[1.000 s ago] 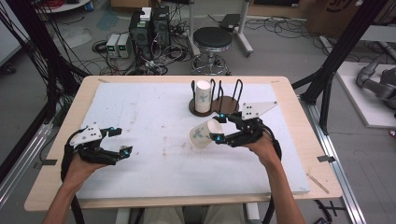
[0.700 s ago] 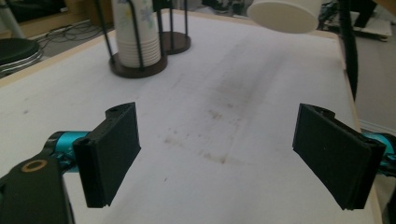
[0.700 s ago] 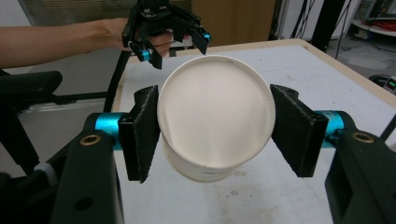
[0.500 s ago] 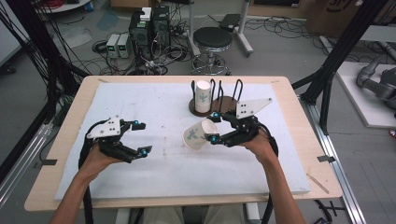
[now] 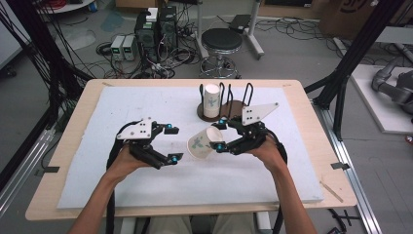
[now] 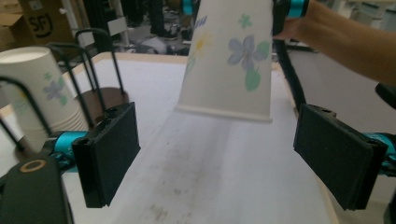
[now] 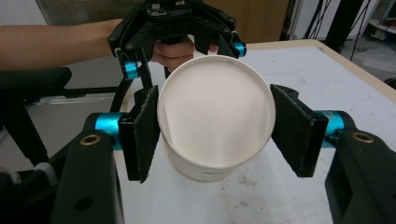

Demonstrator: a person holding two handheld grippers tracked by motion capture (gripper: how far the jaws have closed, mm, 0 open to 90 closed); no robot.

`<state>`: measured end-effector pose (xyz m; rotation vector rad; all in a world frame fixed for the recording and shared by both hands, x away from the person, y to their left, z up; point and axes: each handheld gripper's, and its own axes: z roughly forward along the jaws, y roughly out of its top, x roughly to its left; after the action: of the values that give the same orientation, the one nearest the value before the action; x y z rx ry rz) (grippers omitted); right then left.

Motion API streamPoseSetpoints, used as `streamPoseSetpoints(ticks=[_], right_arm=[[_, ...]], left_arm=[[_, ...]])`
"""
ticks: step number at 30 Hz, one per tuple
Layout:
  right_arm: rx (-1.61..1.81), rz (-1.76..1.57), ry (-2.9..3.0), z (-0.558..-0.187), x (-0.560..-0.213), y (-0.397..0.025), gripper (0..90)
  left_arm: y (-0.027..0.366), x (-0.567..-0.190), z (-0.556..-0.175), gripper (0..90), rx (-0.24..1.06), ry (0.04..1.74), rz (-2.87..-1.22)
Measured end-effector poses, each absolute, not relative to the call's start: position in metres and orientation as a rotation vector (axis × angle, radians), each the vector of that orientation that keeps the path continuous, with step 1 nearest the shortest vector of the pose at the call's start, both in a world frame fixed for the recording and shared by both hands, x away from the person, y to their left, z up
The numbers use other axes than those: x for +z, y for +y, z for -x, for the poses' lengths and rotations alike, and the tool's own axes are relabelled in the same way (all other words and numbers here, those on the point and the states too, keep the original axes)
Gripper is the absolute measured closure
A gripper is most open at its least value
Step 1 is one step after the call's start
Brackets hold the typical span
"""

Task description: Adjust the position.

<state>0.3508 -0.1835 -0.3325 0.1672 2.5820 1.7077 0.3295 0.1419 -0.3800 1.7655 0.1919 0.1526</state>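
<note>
white paper cup (image 5: 202,144) with flower print held off the table by the right gripper (image 5: 220,134), near the middle of the white mat (image 5: 146,102). cup lies tilted, its closed base end between the right jaws, open rim pointing toward the person's left and slightly down. in the right gripper view the cup's base (image 7: 215,119) faces the camera; one black pad (image 7: 144,132) presses its side, the other pad (image 7: 295,128) sits just beside the opposite side with a sliver of gap, so contact there cannot be told. jaws narrowed around the cup, cup carried clear of the mat.

left gripper (image 5: 173,144) just beside the cup's open rim, jaws spread wide, nothing between them. in the left gripper view the cup (image 6: 231,56) hangs ahead of the two pads (image 6: 109,151), rim lowest, apart from both.

behind, near the far edge of the mat: brown round base with black wire loops, a cup holder (image 5: 234,105). a stack of matching cups (image 5: 211,100) stands upright in its left slot; also seen in the left gripper view (image 6: 35,93). holder well apart from the held cup.

both hands grip their tools from below the mat's near half; left hand (image 5: 124,161), right hand (image 5: 265,148).
</note>
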Motion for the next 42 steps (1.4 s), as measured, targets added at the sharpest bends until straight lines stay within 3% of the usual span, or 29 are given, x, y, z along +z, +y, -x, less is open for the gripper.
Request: streamPoseSetpoints(ticks=[13,32,42], right_arm=[[1.717,-0.147,2.59,-0.35,-0.334,-0.178,37.6],[1.724,-0.13,2.595,-0.349,-0.335,-0.177,37.6],[1.735,-0.129,2.596,-0.349,-0.337,-0.179,37.7]], left_arm=[[0.102,-0.379,-0.336,14.1,0.098,0.132,-1.762],[0.09,-0.392,-0.34,14.8,0.082,0.149,-1.796],[0.092,-0.391,-0.34,28.6,0.1,0.108,-1.804]])
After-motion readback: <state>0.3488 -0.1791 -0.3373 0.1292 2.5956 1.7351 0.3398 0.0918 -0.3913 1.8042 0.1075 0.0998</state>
